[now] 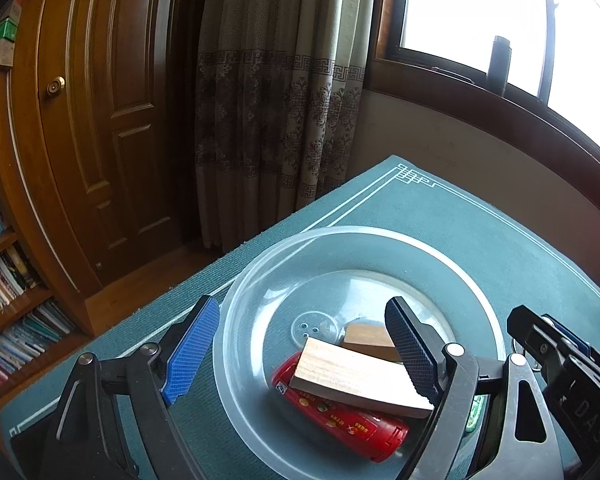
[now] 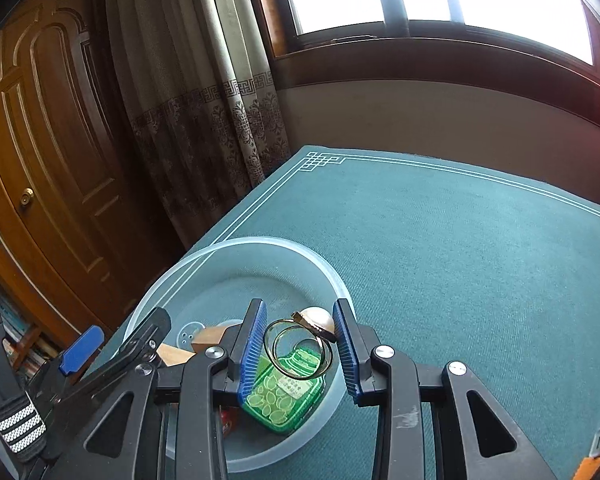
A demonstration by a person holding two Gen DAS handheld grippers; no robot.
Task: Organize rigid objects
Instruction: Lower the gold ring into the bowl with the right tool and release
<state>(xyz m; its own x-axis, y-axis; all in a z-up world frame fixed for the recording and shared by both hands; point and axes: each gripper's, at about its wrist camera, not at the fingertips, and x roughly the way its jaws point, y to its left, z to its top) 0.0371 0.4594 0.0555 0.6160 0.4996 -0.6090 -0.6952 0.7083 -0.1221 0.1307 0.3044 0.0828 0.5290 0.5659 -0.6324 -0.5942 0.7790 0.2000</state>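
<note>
A: Your right gripper (image 2: 300,344) is pinching a gold-coloured metal hoop clasp with a pearl-like bead (image 2: 302,340); the blue pads (image 2: 254,344) are closing on its two sides, and it is hanging over the near-right part of the clear round plastic basin (image 2: 332,276).

B: And the left?

A: Your left gripper (image 1: 300,344) is sitting with its jaws spread wide, holding nothing, hovering over the same basin on the green felt table mat (image 2: 460,240).

B: What's lying in there?

A: Two pale wooden blocks (image 1: 352,376), the larger one leaning on a red cylindrical canister with printed label (image 1: 340,416), plus a green translucent bottle-shaped plastic case (image 2: 286,394) directly under the clasp.

B: How's the clasp handling?

A: I'm judging it light, stiff and thin. Smooth metal wire against ribbed pads is likely slipping or twisting if you're squeezing unevenly. Contact across the hoops looks sensible; the bead side looks bulkier and could rotate it. If you're dropping it, you'll want to be releasing low, since it may bounce off the hard case.
</note>
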